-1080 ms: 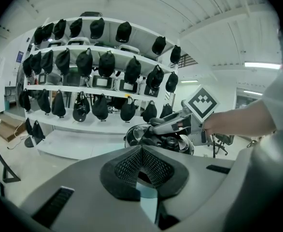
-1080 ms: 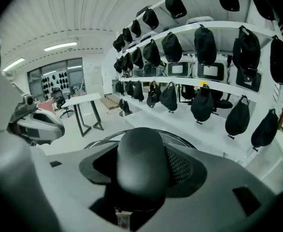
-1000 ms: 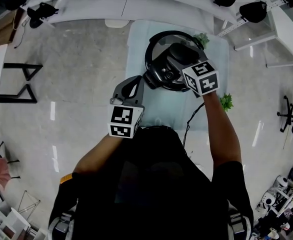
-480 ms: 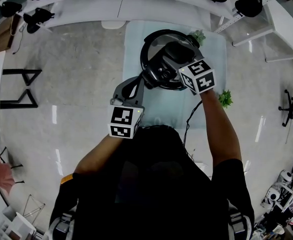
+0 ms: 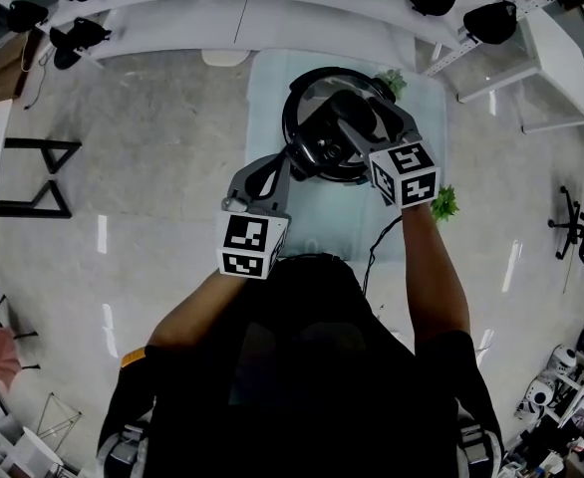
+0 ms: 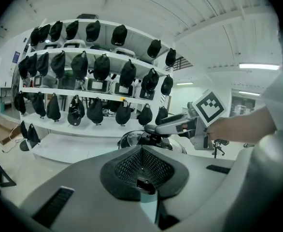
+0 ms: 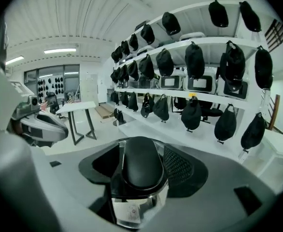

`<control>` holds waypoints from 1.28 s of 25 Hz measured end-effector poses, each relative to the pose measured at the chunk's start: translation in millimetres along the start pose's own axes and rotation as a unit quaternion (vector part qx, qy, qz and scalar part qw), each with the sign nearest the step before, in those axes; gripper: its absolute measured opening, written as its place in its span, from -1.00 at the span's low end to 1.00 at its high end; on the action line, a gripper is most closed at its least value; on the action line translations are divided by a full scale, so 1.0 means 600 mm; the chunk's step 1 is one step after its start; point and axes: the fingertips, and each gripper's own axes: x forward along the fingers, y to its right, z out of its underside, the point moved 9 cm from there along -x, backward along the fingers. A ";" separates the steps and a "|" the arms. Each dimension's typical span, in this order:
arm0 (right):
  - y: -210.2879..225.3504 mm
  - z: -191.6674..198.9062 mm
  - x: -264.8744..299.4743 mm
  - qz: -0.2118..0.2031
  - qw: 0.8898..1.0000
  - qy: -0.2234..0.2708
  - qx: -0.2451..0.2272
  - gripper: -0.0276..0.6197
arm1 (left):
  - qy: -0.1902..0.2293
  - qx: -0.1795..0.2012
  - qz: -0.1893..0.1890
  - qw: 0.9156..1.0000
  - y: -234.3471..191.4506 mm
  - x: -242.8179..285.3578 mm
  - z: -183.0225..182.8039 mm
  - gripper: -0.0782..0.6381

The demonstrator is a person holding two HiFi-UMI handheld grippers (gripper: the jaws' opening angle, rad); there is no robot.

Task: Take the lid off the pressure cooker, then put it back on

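Pressure cooker lid (image 5: 310, 108) sits over the pot on the pale table (image 5: 268, 88). My right claw (image 5: 360, 122) clamps its black handle (image 7: 137, 163); my left claw (image 6: 141, 151) is closed, empty, nearby. I'd hold the lid level and twist gently.

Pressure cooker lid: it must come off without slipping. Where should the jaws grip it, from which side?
The black handle atop the lid: it is long and narrow, so come in along its length from the person's side, jaws closing across its width, as the right gripper does.
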 end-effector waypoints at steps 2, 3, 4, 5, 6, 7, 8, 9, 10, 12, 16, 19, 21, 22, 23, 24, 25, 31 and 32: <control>-0.010 -0.006 -0.022 0.014 1.000 0.020 0.014 0.01 | 0.003 0.003 0.005 1.000 0.001 -0.007 0.000 -0.76; -0.017 -0.009 -0.032 0.021 0.999 0.027 0.019 -0.03 | 0.005 0.006 0.007 1.000 0.002 -0.011 0.000 -0.76; -0.026 -0.010 -0.041 0.028 0.999 0.032 0.024 -0.07 | 0.008 0.009 0.010 1.000 0.002 -0.016 -0.001 -0.76; -0.036 -0.011 -0.051 0.034 0.998 0.037 0.029 -0.12 | 0.010 0.013 0.012 1.000 0.002 -0.022 -0.001 -0.76; -0.048 -0.011 -0.060 0.039 0.998 0.042 0.035 -0.18 | 0.013 0.017 0.015 1.000 0.003 -0.029 -0.002 -0.76; -0.061 -0.010 -0.068 0.044 0.997 0.045 0.041 -0.22 | 0.016 0.020 0.019 1.000 0.004 -0.036 -0.002 -0.76; -0.074 -0.008 -0.077 0.047 0.997 0.046 0.047 -0.24 | 0.018 0.023 0.023 0.999 0.005 -0.042 -0.001 -0.76; -0.087 -0.005 -0.086 0.051 0.996 0.047 0.053 -0.27 | 0.019 0.025 0.028 0.999 0.007 -0.048 0.000 -0.76; -0.100 -0.001 -0.094 0.054 0.996 0.047 0.059 -0.30 | 0.021 0.026 0.033 0.999 0.008 -0.053 0.001 -0.76; -0.127 0.007 -0.108 0.061 0.995 0.047 0.071 -0.35 | 0.022 0.030 0.041 0.998 0.009 -0.063 0.006 -0.76; -0.177 0.026 -0.131 0.056 0.994 0.043 0.085 -0.38 | 0.024 0.034 0.048 0.998 0.018 -0.081 0.020 -0.76; -0.200 0.047 -0.147 0.042 0.995 0.041 0.084 -0.38 | 0.028 0.034 0.039 0.998 0.037 -0.098 0.030 -0.76; -0.208 0.061 -0.160 0.030 0.995 0.041 0.085 -0.38 | 0.029 0.035 0.028 0.999 0.055 -0.111 0.036 -0.76; -0.211 0.066 -0.167 0.024 0.995 0.042 0.085 -0.38 | 0.029 0.036 0.023 0.999 0.065 -0.117 0.039 -0.76; -0.212 0.070 -0.174 0.016 0.995 0.044 0.083 -0.38 | 0.028 0.036 0.016 0.999 0.075 -0.121 0.041 -0.76; -0.214 0.074 -0.181 0.007 0.996 0.045 0.080 -0.38 | 0.027 0.035 0.009 0.999 0.085 -0.125 0.044 -0.76; -0.215 0.078 -0.188 -0.002 0.996 0.047 0.076 -0.38 | 0.027 0.034 0.001 0.999 0.097 -0.127 0.046 -0.76; -0.201 0.124 -0.258 -0.055 0.997 0.049 0.033 -0.37 | 0.029 0.022 -0.044 0.998 0.208 -0.137 0.059 -0.76; -0.196 0.134 -0.273 -0.062 0.997 0.049 0.026 -0.37 | 0.030 0.019 -0.051 0.998 0.231 -0.140 0.062 -0.76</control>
